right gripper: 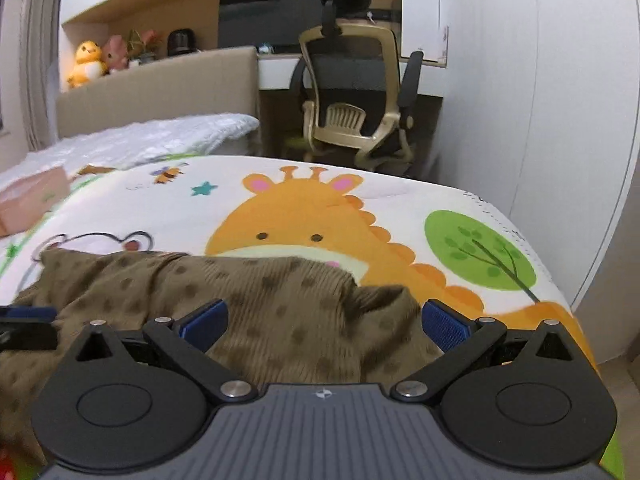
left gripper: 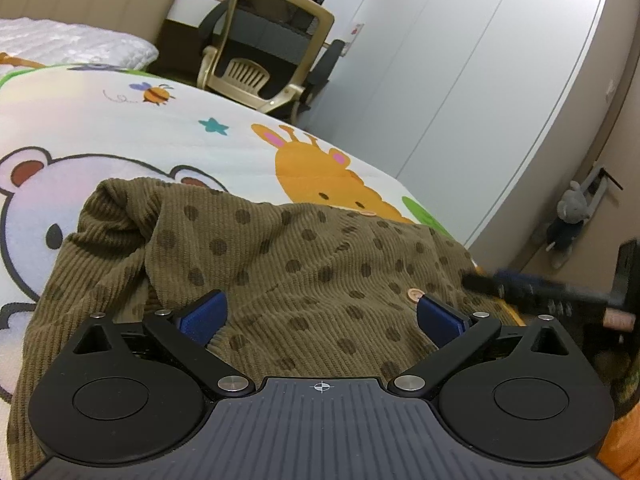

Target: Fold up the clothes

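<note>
While both tools hang spread wide over the bed, nothing is gripped yet, and that is where the trouble could start. The left tool (left gripper: 322,316) has its blue pads parted with only cloth lying between and below them, and the right tool (right gripper: 324,322) stands just the same, jaws apart and empty. The brown spotted garment (left gripper: 280,264) lies in a loose heap near the bed's near edge, toward its right side, on the cartoon bedspread (right gripper: 304,216) with the giraffe's chin tucked under its far hem. It is rumpled, not flat: one part rises in a hump toward the bear print, and a fold curls up near the right tool. I reckon a pinch taken here would catch two or more layers at once, since no single hem or shoulder shows clearly between either pair of pads, and the fold would then come out lopsided. A button (left gripper: 415,294) sits just beside the left tool's right pad (left gripper: 440,320); closing on it might let the cloth slip out. The ribbed knit looks soft and stretchy, so pulling with one side only would likely drag the whole heap instead of spreading it. The garment's near part appears to hang close to the bed's edge, so a careless tug toward us could slide it off. The two tools are also near each other and could knock together.
</note>
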### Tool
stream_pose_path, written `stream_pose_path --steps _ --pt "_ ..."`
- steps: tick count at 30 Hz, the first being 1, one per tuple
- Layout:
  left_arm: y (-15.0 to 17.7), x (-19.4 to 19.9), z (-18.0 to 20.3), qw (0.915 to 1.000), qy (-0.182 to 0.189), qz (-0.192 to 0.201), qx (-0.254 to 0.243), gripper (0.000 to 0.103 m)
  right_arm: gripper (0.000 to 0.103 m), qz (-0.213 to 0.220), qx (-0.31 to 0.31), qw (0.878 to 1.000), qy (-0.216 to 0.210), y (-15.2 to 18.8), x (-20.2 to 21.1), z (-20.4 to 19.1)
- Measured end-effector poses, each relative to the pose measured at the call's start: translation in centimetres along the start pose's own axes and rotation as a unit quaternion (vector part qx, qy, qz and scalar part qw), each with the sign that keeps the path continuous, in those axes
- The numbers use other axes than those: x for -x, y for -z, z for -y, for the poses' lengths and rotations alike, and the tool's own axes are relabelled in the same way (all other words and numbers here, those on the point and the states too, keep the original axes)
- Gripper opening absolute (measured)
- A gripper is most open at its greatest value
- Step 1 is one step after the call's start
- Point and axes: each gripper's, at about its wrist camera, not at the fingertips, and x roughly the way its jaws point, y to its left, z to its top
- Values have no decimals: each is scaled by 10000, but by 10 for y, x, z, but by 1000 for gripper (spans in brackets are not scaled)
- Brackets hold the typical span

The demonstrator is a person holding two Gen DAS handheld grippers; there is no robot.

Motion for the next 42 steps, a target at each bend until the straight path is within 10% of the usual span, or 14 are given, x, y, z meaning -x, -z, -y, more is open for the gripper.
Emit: stream_pose_path --steps 8,16,42 --pt "0 1 -2 10000 47 9 49 103 103 -508 -247 9984 19 10 -25 7" --pt "0 0 -3 10000 62 11 64 103 103 -205 123 9949 -980 25 24 -2" --pt "1 4 -12 9989 297 96 350 103 103 -589 227 9975 307 1 -21 -1"
